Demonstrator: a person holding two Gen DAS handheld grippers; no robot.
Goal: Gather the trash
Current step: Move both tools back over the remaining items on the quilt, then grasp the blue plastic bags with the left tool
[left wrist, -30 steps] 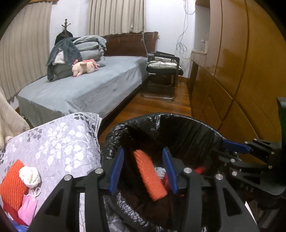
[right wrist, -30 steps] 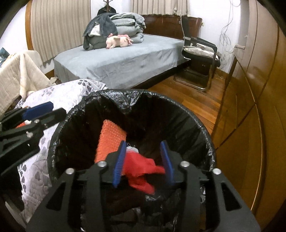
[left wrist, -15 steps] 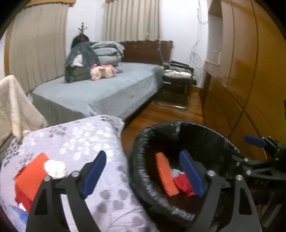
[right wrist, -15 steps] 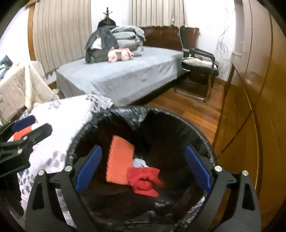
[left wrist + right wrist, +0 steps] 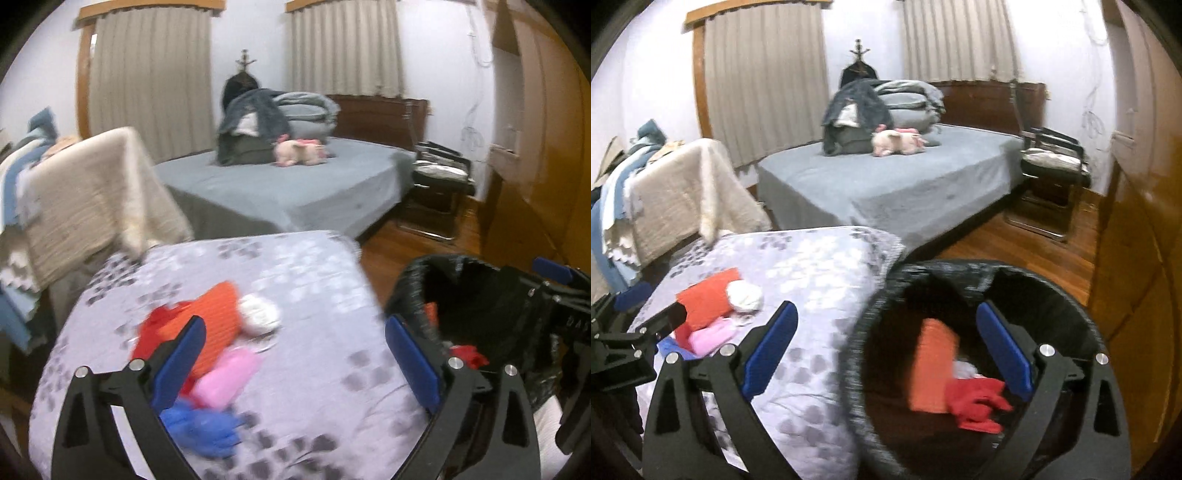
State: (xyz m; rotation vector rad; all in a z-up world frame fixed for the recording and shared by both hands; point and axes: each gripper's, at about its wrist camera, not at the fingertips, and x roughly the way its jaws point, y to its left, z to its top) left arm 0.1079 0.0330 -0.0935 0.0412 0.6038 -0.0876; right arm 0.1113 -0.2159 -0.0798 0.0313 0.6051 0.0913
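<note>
Black plastic liner, crinkled, over a round trash bin (image 5: 979,280) at near right: holds an orange ribbed rectangular pad (image 5: 932,369), a crumpled red cloth (image 5: 975,404) and a white scrap. Lilac quilted surface (image 5: 314,280) with grey floral print, left of the bin: carries an orange ribbed pad (image 5: 218,314), a white wadded ball (image 5: 258,314), a pink soft roll (image 5: 225,380), a blue crumpled piece (image 5: 203,424) and red cloth, clustered and touching. Left gripper (image 5: 293,363): blue-padded fingers just opened wide, nothing between them, over the surface. Right gripper (image 5: 884,350): fingers spread wide, empty, over the bin's rim. Grey bed (image 5: 905,184) far behind, pink plush toy on it.
</note>
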